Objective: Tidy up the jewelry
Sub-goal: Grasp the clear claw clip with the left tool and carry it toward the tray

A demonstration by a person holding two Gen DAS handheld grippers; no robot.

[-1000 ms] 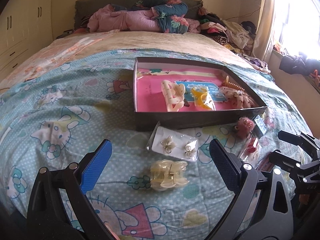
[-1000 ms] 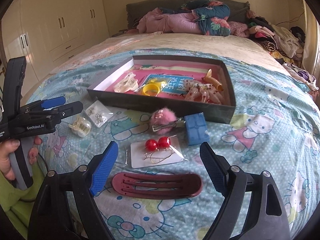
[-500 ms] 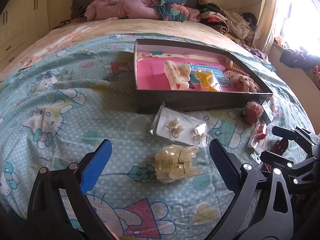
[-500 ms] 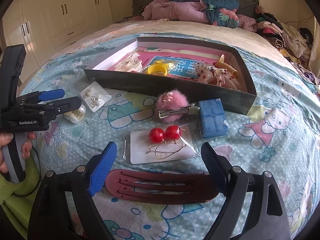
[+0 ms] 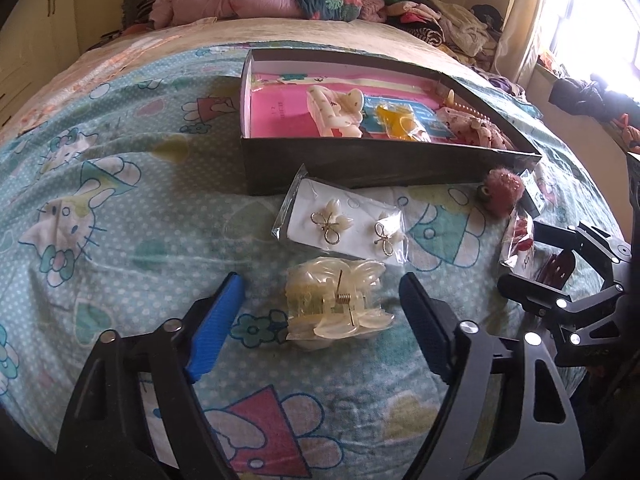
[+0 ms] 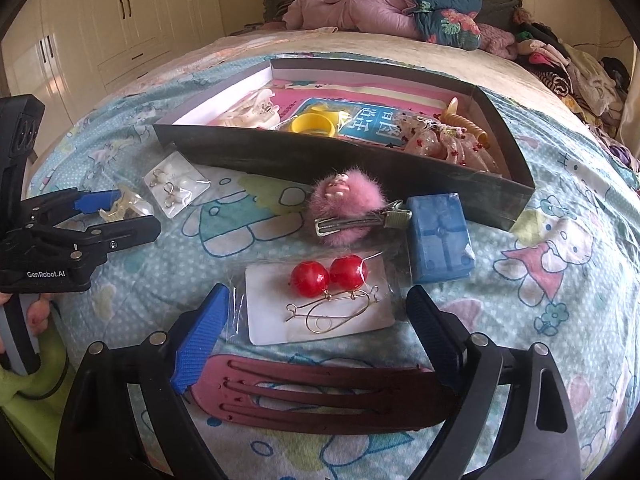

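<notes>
A bedroom: we see a bed covered by a cartoon-cat print sheet point(image 5: 100, 208), crumpled pink bedding point(image 6: 360, 8) at its head, and cream wardrobe doors point(image 6: 132, 12) along the wall. On the sheet stands a shallow dark box point(image 6: 360, 160) with a pink lining; inside it we count a cream claw clip point(image 5: 336, 110), a yellow ring-shaped piece point(image 6: 314, 124), a patterned translucent hair bow point(image 6: 444, 144) and an amber spiral piece point(image 6: 466, 120). Outside the box, in front of its near wall: a bagged card of pale flower earrings point(image 5: 348, 224); a translucent cream claw clip point(image 5: 336, 304), lying between the spread fingers of our left tool point(image 5: 322, 312) and untouched by them; a pink pom-pom hair clip point(image 6: 348, 208); a small blue gift-style box point(image 6: 440, 238), just beside the pom-pom; a bagged card of red ball earrings point(image 6: 324, 304); and a long maroon hair clip point(image 6: 320, 396), nearest the camera. Our right tool point(image 6: 318, 340) is also spread wide, its blue pads point(image 6: 200, 340) flanking the red earring card and the ends of the maroon clip; whether they touch either we cannot tell. Both tools grip nothing.
</notes>
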